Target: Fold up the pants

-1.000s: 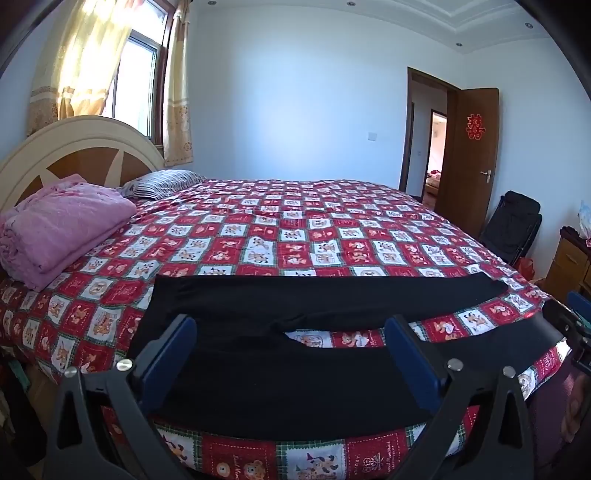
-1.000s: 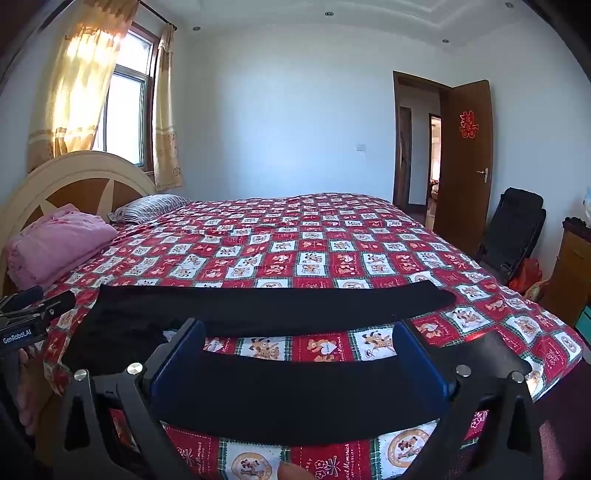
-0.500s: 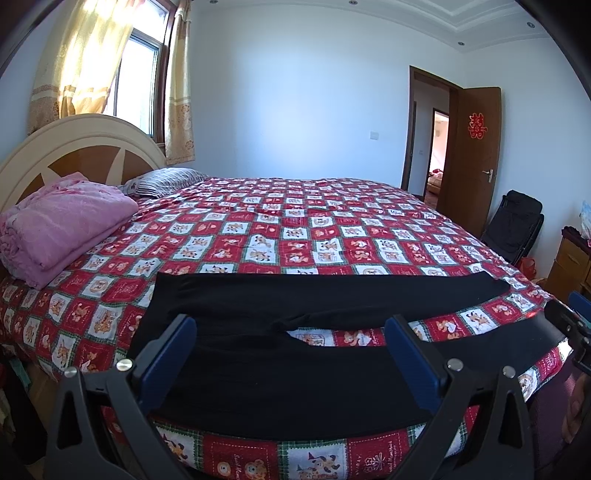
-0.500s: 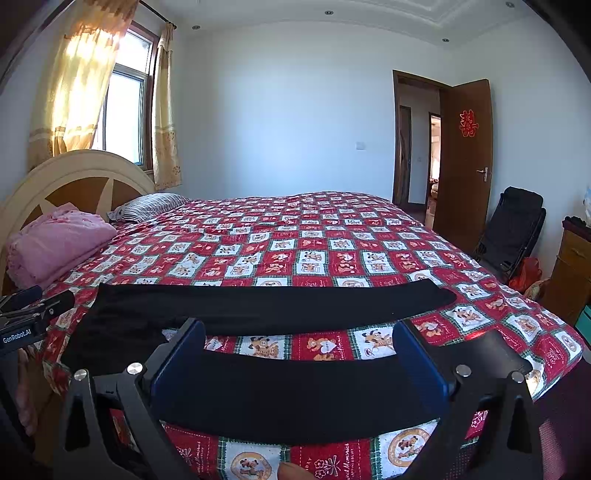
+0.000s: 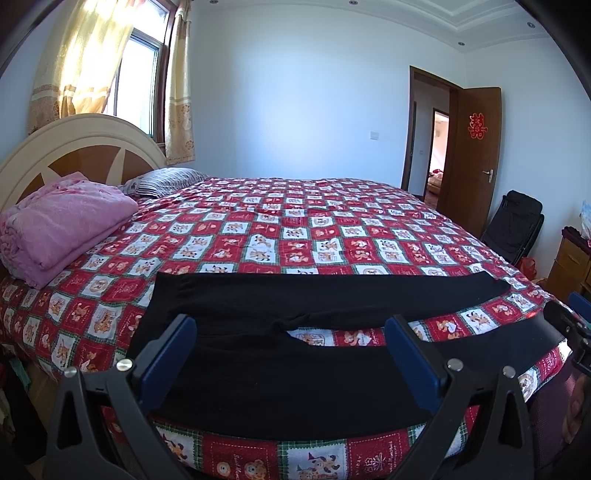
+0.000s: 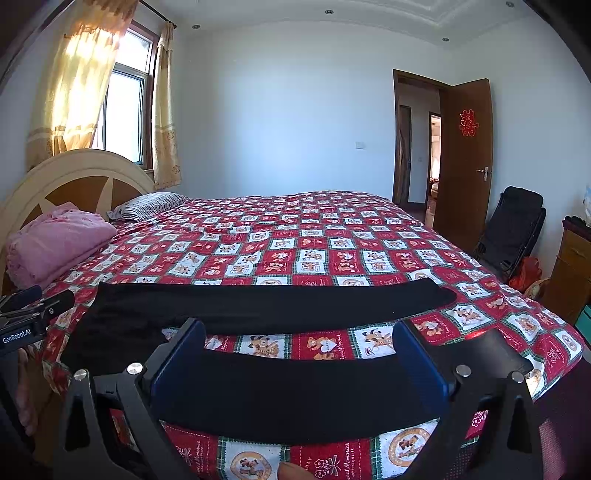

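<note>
With the left gripper (image 5: 291, 358) and right gripper (image 6: 299, 363) both spread wide and empty above the black pants (image 5: 295, 373), whose near leg hugs the checked bedspread's (image 5: 280, 240) 6 o'clock edge, a shallow pinch could drag it off.

You face a bedroom with pale blue-white walls (image 5: 295, 110) and a stepped white ceiling (image 5: 369, 14) set with small spotlights. At the far left, sunlight comes through a window (image 5: 138, 81) hung with yellow curtains (image 5: 85, 62). Below it stands an arched cream and wood headboard (image 5: 74, 147). A bed (image 5: 295, 229) under a red checked cover fills the middle. On the right a brown door (image 5: 472, 155) stands open, with a black chair (image 5: 515, 225) and a wooden cabinet (image 5: 569, 266) nearer you.
</note>
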Available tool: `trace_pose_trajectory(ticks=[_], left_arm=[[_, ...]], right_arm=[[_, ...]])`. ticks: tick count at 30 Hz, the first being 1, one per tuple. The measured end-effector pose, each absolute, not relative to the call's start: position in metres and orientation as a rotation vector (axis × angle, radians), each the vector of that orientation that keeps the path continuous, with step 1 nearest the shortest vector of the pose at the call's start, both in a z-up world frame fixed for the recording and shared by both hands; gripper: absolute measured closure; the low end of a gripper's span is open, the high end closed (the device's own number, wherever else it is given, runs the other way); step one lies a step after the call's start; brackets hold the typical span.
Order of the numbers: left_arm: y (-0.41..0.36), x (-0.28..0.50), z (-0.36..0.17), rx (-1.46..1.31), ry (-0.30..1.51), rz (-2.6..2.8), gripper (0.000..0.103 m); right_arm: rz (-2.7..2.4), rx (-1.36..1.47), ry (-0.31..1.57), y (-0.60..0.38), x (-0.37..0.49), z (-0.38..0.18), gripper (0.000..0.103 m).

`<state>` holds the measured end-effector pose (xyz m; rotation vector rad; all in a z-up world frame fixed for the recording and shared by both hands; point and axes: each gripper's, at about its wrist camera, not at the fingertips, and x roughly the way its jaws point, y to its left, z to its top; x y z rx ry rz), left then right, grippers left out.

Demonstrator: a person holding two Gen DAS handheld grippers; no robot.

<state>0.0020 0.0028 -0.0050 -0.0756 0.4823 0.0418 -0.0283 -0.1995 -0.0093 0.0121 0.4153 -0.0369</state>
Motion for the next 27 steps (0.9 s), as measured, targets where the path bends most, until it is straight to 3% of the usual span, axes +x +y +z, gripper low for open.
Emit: trace_pose_trajectory(ticks=[27], left_arm=[[0.0027, 0.0017, -0.0063, -0.076, 0.483, 0.043, 0.000]], right_arm=[[-0.037, 0.005, 0.425, -0.1978, -0.0256, -0.0143, 0.001]])
